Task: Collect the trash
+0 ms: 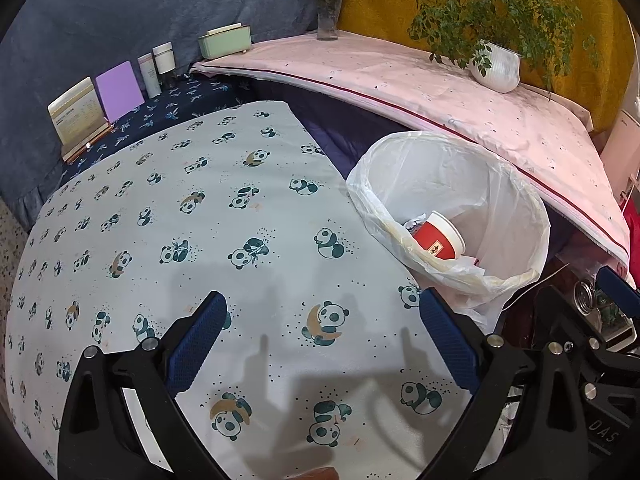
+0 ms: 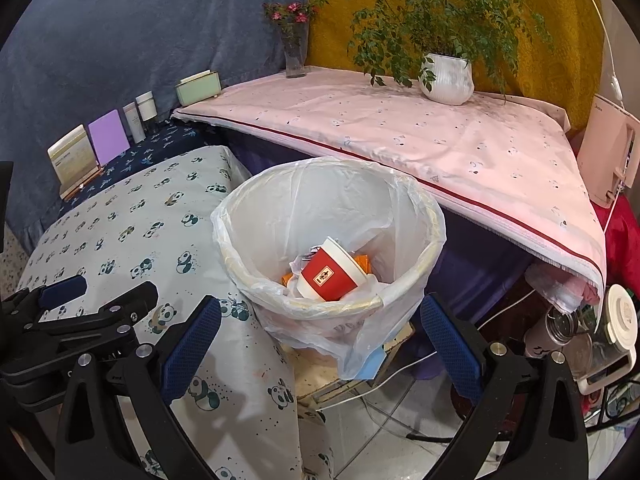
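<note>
- A table covered with a panda-print cloth [image 1: 208, 216] is seen in front of a blue drape, and next to it a higher surface under a pink cloth [image 2: 420, 136] carries a potted plant [image 2: 446, 80] and a flower vase [image 1: 330, 12].
- A trash bin [image 2: 434, 236] lined with a white plastic bag is placed in the gap between the two surfaces, just beside the edge of the panda cloth.
- The trash is found inside the bin: a red paper cup [image 2: 330, 276] lies tilted on crumpled white paper and something orange.
- The left gripper [image 1: 320, 344] is held above the panda cloth with its jaws spread wide and nothing between them.
- The right gripper [image 2: 320, 344] is held before the bin, also with the jaws wide apart and empty.
- No loose trash is visible on the part of the cloth that is shown, so the collecting seems to be nearly finished; this is only a judgement.
- For a good finish, the rest of the table should be checked before the grippers are drawn away.
- If one more piece is found, it should be released over the middle of the opening, because the loose bag rim could be caught and pulled.
</note>
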The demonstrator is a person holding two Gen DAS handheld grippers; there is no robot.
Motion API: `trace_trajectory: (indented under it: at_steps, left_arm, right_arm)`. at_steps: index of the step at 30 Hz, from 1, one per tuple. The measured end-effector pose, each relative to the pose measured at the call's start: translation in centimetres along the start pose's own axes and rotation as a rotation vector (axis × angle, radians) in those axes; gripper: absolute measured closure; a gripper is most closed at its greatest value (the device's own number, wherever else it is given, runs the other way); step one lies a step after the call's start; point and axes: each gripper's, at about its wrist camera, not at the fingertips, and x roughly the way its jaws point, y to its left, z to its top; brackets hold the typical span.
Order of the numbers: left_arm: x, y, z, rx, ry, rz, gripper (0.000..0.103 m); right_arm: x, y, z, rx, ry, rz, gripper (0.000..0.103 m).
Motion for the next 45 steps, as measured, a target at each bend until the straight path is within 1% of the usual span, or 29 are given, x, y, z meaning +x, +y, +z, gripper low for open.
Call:
trace_trajectory:
  at_steps: [20, 45]
  left_arm:
    - [0.8, -0.6, 0.1, 0.009, 0.008, 0.019, 0.01]
    - [0.7, -0.9, 0.2, 0.012, 0.003, 0.02, 0.01]
  right_arm:
    - [1.2, -0.9, -0.3, 0.026, 0.035, -0.003, 0.007]
    - [1.4, -1.3, -0.3, 0.028, 0.034, -0.011, 0.007]
